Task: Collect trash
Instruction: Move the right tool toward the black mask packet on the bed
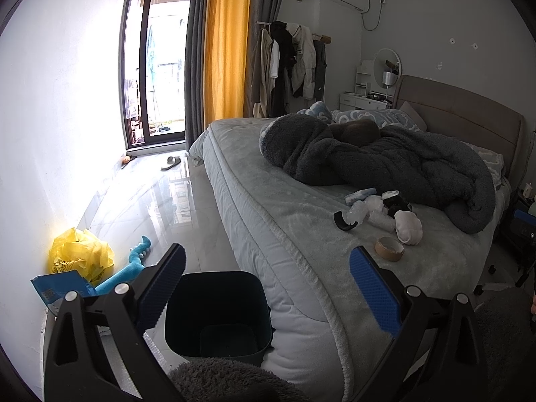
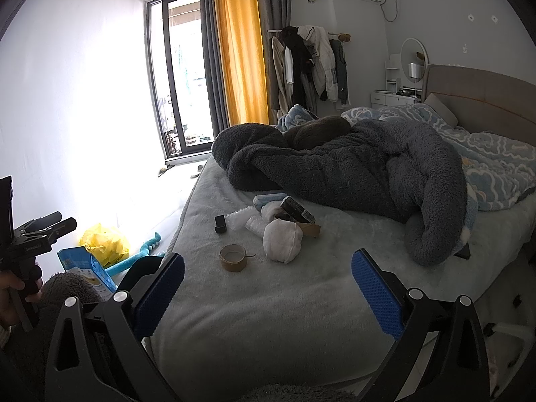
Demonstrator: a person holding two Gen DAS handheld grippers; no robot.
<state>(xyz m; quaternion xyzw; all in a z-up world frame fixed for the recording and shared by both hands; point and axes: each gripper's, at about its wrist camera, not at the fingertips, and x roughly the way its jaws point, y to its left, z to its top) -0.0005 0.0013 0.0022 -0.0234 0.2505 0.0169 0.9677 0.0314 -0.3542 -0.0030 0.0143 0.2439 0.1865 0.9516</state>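
While both claws gape empty, tape roll [image 2: 233,258] sits near bed's [image 2: 254,318] foot edge, just ahead of right gripper [image 2: 268,269]; left gripper [image 1: 266,264] over bin [image 1: 217,315]

The left wrist view looks from low beside the bed's [image 1: 301,234] foot corner, above a dark bin [image 1: 217,315], facing the headboard and window. The right wrist view sits higher over the bed's [image 2: 268,301] foot edge, facing likewise. Both share the littered mattress middle, the curtains and the yellow bag [image 1: 80,251] on the floor.
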